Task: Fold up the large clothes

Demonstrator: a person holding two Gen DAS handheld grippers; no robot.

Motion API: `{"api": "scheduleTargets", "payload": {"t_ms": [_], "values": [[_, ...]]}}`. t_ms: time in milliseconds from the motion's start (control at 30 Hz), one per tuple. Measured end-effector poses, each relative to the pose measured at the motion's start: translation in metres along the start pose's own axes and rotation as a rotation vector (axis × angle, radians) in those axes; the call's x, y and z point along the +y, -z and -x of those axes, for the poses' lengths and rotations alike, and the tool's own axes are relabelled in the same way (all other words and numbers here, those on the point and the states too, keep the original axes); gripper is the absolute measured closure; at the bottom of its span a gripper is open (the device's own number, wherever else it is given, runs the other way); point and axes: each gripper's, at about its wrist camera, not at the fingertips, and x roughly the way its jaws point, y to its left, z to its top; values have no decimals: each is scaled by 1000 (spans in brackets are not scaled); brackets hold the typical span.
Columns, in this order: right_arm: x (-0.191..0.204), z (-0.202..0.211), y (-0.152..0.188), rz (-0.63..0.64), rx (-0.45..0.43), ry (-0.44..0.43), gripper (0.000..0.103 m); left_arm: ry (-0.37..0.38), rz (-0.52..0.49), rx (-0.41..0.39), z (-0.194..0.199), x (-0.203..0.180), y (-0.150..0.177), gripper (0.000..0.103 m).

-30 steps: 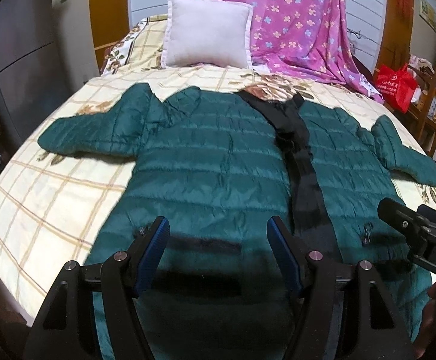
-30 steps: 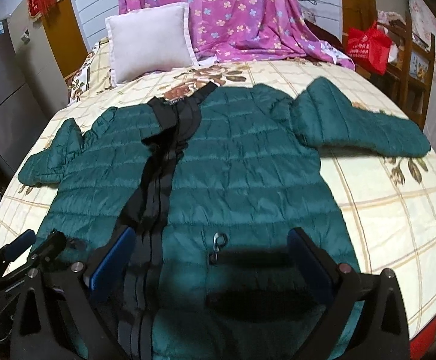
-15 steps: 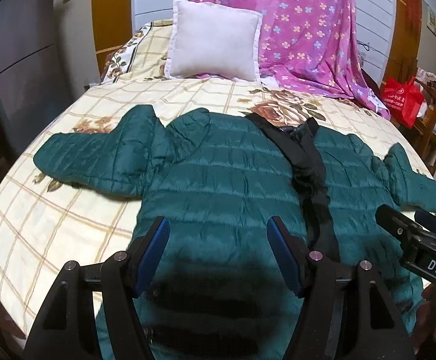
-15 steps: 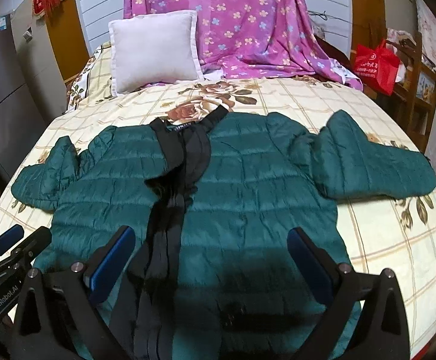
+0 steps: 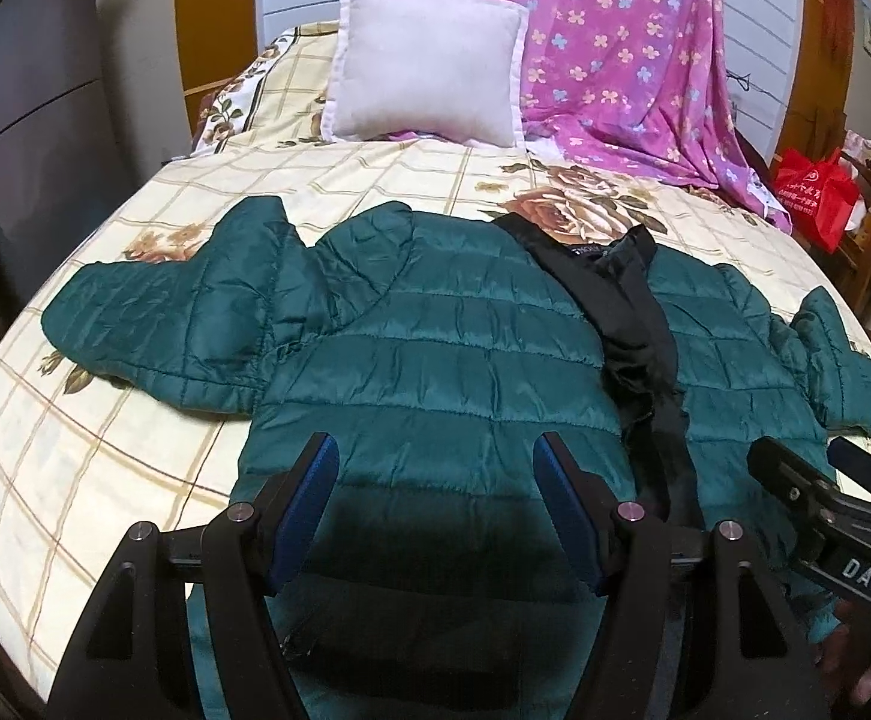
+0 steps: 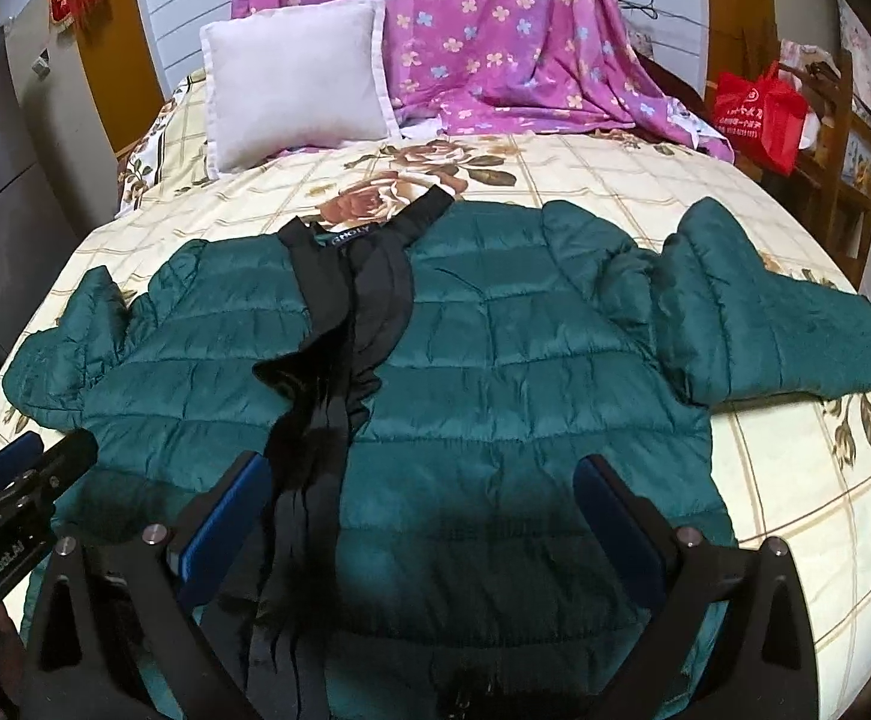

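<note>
Both pairs of fingers (image 5: pixel 324 480) stand wide with nothing between them — your left gripper (image 5: pixel 435 486) over the jacket's (image 5: pixel 435 360) left panel, your right gripper (image 6: pixel 423 510) over the other, its left pad by the black placket (image 6: pixel 327 396). That jacket lies face up and spread flat on the bed (image 5: pixel 105 420), collar toward the pillow (image 5: pixel 423 60), sleeves out to either side — laid so, I judge, to give you clean fold lines. You hold both tools side by side, pitched down toward the cloth, above it rather than touching. Folding seems not yet begun; a sleeve looks the likely first grab.
</note>
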Motion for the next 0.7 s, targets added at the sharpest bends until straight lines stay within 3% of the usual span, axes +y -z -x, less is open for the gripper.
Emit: {"api": "scheduleTargets", "payload": {"t_ms": [367,700], "values": [[11,-15,2,32,33,-5,0,20,21,-1,-11,12,-8,61],[12,-19,3,33,35,-6,0,-34,39,-9,-12,38,-15,61]]}}
